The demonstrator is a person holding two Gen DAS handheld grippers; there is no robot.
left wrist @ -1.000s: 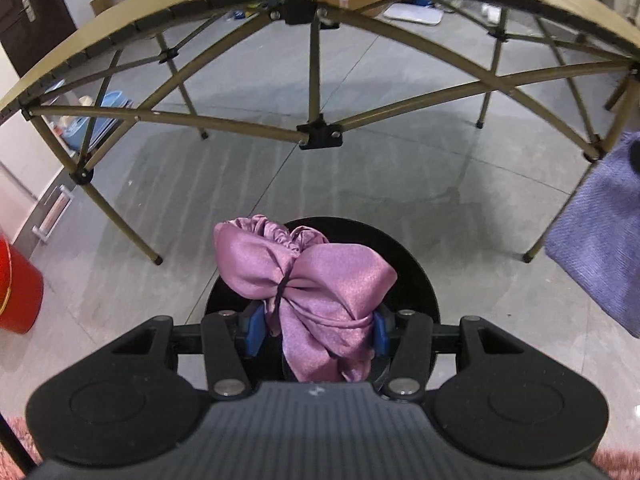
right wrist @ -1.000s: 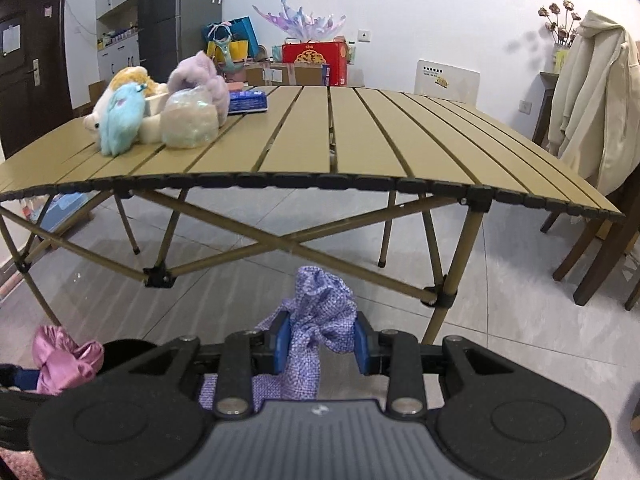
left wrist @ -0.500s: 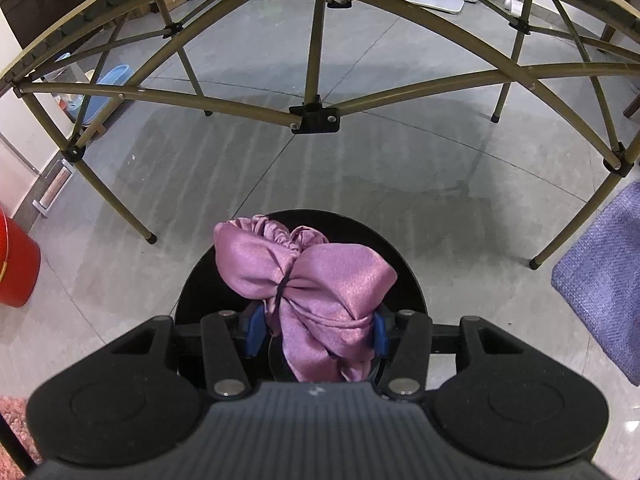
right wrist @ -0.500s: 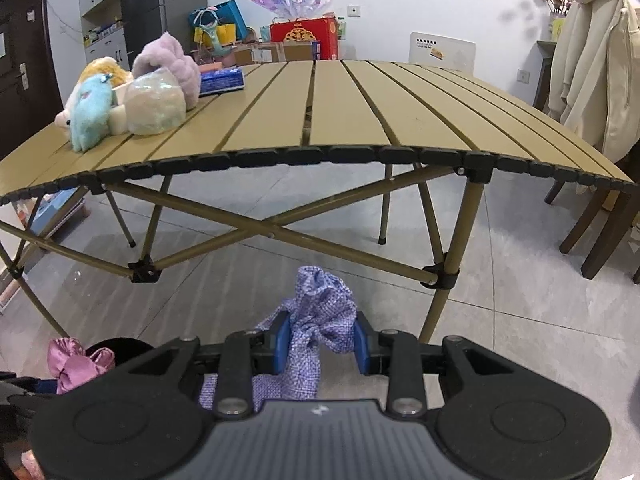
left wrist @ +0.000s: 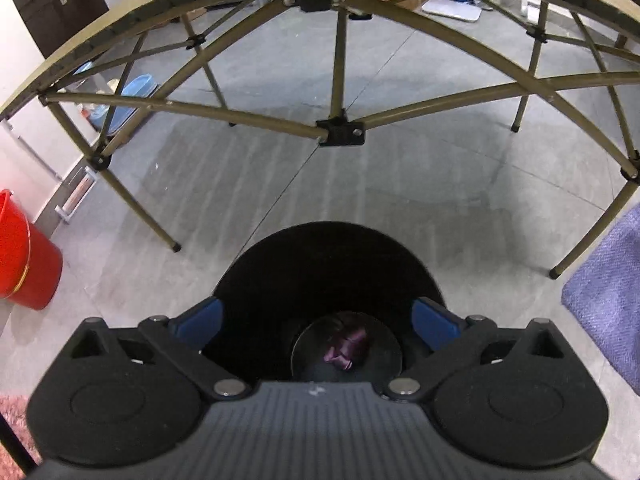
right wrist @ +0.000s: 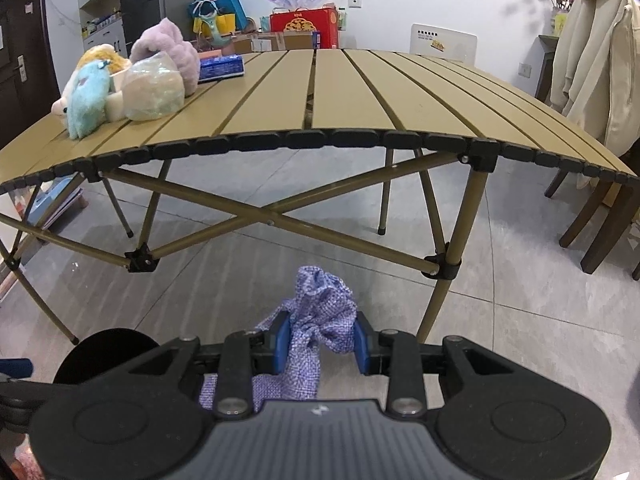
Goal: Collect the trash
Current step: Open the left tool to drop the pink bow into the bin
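- Gone from the left gripper (left wrist: 316, 318) is the pink satin cloth (left wrist: 346, 350) it was pinching a second ago; the jaws are opening wide with nothing between them, and the cloth lies at the bottom of the black bin (left wrist: 332, 276), directly beneath.
- Right gripper (right wrist: 320, 338) is clamped tight on the blue checked cloth (right wrist: 320, 312), which bunches above the pads and hangs below them; the bin (right wrist: 106, 350) sits to its left, so this piece is not yet over the opening.
- To do this step well, I'd say lift the left gripper straight clear first, then bring the right one squarely above the bin's mouth before letting go, low enough that the trailing end drops inside and doesn't drape over the rim.
- Count, close by: two grippers, two cloths (one binned, one held), one bin.
- Farther off: one red bucket (left wrist: 24, 256) on the floor at left, one folding slat table (right wrist: 320, 92), a cluster of about three plush toys (right wrist: 86, 94) on its far-left corner, one cream coat (right wrist: 592, 52) hanging at right.
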